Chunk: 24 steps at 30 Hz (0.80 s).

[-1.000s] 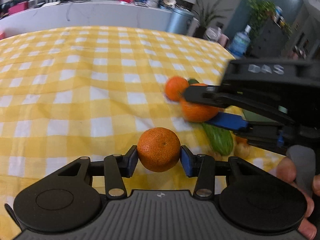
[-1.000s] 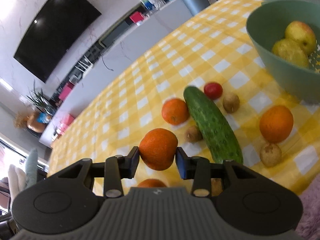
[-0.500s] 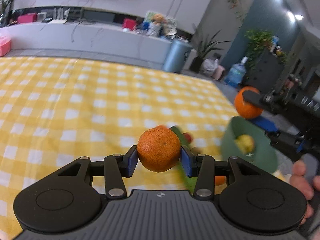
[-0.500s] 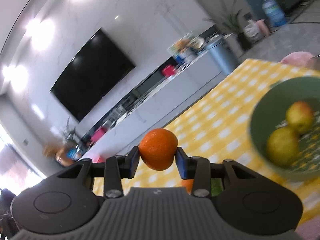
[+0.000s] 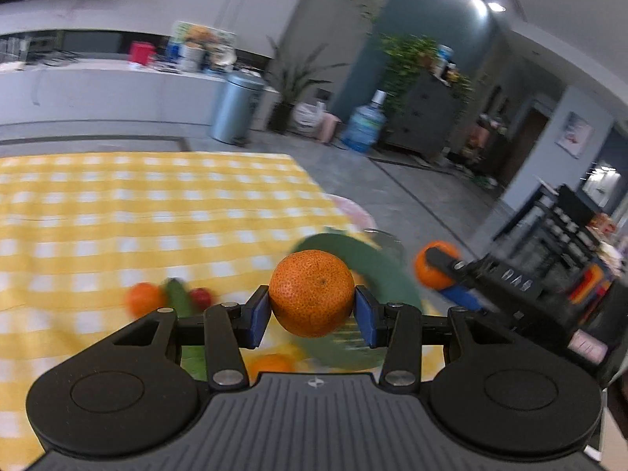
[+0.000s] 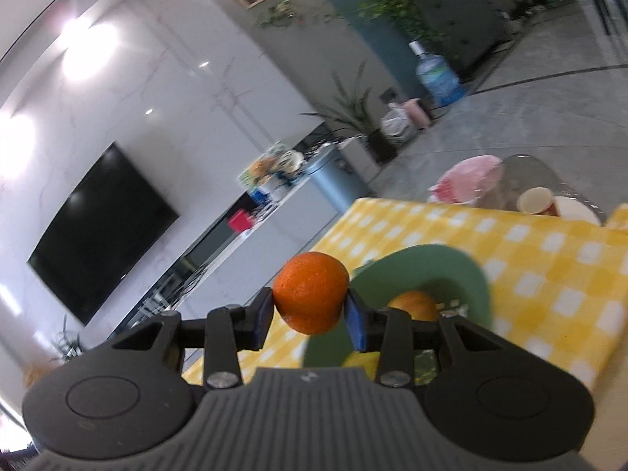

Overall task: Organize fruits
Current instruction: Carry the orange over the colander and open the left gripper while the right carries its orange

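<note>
My left gripper (image 5: pixel 312 310) is shut on an orange tangerine (image 5: pixel 311 292), held above the yellow checked table in front of the green bowl (image 5: pixel 376 271). My right gripper (image 6: pixel 310 312) is shut on a second tangerine (image 6: pixel 310 292), held over the near rim of the green bowl (image 6: pixel 459 263); it also shows in the left wrist view (image 5: pixel 431 271) to the right of the bowl. Fruit (image 6: pixel 412 304) lies inside the bowl. On the table lie another tangerine (image 5: pixel 143 298), a cucumber (image 5: pixel 178 300) and a tomato (image 5: pixel 201 296).
The yellow checked tablecloth (image 5: pixel 157 204) ends just beyond the bowl. A paper cup (image 6: pixel 535 201) and a pink object (image 6: pixel 467 180) sit past the table's far edge. Another orange fruit (image 5: pixel 271 365) lies on the table below my left gripper.
Both grippers have lifted with their tangerines and swung right toward the green bowl. The bowl now sits right behind both held fruits.
</note>
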Each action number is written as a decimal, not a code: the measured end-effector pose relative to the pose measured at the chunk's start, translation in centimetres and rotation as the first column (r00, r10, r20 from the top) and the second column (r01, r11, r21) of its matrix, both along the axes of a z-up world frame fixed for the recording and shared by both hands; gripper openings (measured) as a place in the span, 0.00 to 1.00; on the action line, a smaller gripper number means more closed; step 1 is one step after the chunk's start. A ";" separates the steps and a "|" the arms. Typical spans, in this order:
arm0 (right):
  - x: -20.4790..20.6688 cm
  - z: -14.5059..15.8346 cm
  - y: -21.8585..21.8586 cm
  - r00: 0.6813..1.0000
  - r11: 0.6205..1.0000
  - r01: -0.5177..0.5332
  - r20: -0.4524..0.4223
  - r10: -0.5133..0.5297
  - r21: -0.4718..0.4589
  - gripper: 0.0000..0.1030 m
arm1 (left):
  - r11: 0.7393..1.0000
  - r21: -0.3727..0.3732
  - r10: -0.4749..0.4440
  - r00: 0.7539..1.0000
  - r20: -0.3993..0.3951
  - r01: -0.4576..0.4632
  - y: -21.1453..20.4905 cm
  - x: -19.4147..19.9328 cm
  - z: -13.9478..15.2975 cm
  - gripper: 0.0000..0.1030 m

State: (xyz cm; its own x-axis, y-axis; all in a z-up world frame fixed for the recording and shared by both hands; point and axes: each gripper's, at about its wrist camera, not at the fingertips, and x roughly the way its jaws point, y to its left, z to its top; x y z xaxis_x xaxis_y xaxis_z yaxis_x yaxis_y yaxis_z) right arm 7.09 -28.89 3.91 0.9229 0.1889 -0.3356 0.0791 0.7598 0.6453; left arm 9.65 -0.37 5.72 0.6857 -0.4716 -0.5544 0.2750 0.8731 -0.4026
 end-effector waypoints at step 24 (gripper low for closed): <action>0.6 -4.4 -3.9 0.991 0.993 0.081 -0.113 -0.071 0.083 0.35 | 0.978 -0.052 -0.208 0.954 -0.215 0.201 -9.3 7.3 -8.5 0.50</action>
